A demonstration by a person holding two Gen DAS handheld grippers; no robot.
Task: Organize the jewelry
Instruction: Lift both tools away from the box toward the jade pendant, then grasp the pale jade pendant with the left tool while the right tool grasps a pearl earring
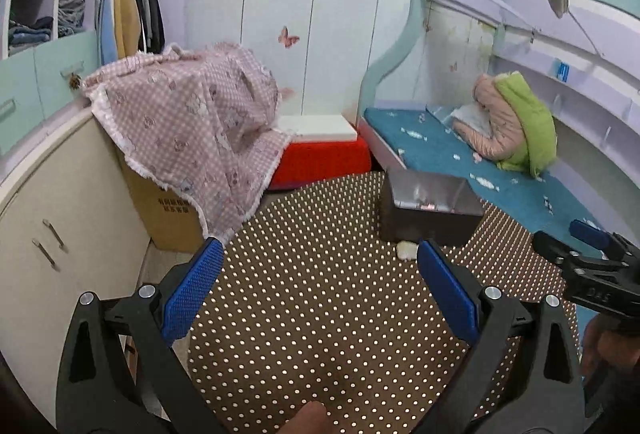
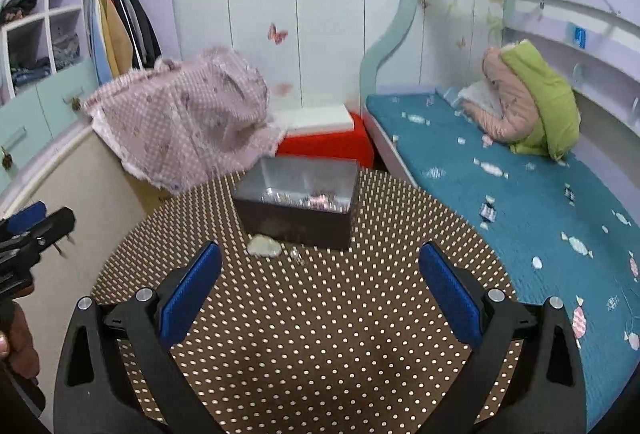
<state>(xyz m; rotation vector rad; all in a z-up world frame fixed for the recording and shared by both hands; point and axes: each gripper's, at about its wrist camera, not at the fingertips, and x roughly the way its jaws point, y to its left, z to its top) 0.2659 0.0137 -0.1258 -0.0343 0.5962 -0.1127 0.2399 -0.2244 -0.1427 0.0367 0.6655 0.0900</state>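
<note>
Both grippers hovered over the dotted counter (image 2: 320, 334), jaws spread wide, nothing held: left gripper (image 1: 320, 290), right gripper (image 2: 320, 290). The open dark box (image 2: 298, 207) sat at frame centre in the right view, small pieces glinting inside. Two loose pieces lay on the counter just before its front wall: a pale flat one (image 2: 264, 246) and a tiny clear one (image 2: 295, 255), barely legible. Risks, by my reckoning: the clear piece is small enough to slip the pads or get flicked off the counter; a careless approach could shove the box.
</note>
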